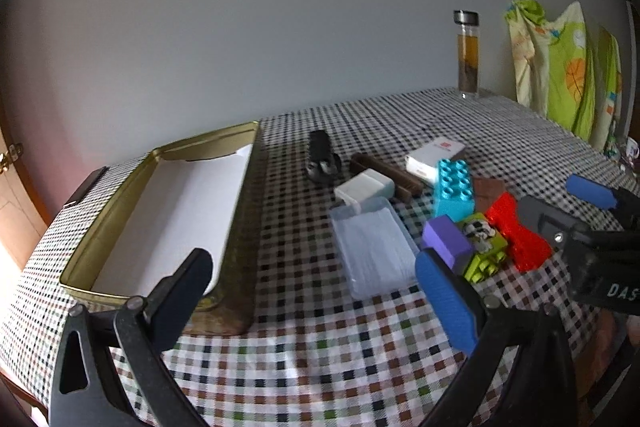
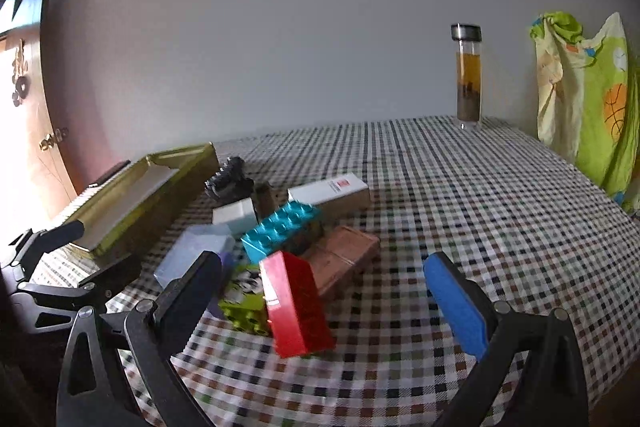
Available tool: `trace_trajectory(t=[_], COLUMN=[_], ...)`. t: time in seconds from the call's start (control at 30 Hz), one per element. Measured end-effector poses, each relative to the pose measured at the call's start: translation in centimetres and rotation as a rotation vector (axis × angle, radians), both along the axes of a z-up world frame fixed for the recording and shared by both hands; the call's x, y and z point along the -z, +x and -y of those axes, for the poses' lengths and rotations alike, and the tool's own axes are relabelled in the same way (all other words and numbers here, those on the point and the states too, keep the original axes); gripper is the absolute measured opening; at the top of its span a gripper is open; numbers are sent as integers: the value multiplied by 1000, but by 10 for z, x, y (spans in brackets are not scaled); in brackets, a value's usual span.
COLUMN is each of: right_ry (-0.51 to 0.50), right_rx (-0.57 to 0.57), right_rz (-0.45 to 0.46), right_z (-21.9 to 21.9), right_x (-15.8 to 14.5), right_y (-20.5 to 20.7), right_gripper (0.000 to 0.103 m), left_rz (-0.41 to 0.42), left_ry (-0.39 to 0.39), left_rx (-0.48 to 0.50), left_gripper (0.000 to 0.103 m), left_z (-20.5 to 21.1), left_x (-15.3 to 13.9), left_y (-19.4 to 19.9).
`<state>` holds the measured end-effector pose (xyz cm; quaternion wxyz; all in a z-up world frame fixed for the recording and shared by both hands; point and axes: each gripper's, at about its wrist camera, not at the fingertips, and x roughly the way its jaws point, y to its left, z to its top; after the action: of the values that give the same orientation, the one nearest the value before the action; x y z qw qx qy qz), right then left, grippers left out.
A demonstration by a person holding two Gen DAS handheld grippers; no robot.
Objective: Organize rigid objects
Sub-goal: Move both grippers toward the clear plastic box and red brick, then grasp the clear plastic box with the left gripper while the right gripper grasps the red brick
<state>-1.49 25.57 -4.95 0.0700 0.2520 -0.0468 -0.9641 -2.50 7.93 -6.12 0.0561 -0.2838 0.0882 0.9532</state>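
Note:
A gold tin tray (image 1: 236, 211) with a white liner sits at the table's left; it also shows in the right wrist view (image 2: 132, 219). A pile of objects lies to its right: a red brick (image 1: 516, 231) (image 2: 296, 307), a teal brick (image 1: 454, 191) (image 2: 280, 233), a green brick (image 1: 482, 247) (image 2: 244, 303), a purple block (image 1: 446, 241), a clear plastic case (image 1: 374, 247), a white block (image 1: 364, 189), a white box (image 1: 434, 155) and a brown block (image 2: 340, 263). My left gripper (image 1: 312, 287) is open between tray and pile. My right gripper (image 2: 324, 291) is open around the red brick.
A glass bottle (image 1: 467, 55) with amber liquid stands at the far edge of the checkered table. A green patterned cloth (image 1: 560, 67) hangs at the right. A black ribbed object (image 1: 322, 157) and a dark brown stick (image 1: 384, 175) lie behind the pile.

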Motion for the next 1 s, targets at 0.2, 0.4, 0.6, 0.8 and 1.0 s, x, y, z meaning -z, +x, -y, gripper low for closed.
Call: trace_trajectory(t=[0.2,0.4,0.6,0.8,1.0], right_ry=[-10,-20,-47,-120,-139], right_rx=[-22,-91,-124,-135,-111], right_rz=[16,88,101,155,173], right_z=[-3,0,-4,-15,-22], right_x=[6,15,17,18,24], right_y=[-3,-11,-11,-20,-19], right_gripper=[98,60,59,59,59], left_rz=[19,33,81,136,176], left_ry=[8,10,9,14,9], left_rx=[5,35,69,84,33], left_gripper=[103,103,103,103,102], left_z=[-2,-10,-18,-19,-19], left_x=[5,8,11,16,20], left_y=[-5,-8,-18,-26,-33])
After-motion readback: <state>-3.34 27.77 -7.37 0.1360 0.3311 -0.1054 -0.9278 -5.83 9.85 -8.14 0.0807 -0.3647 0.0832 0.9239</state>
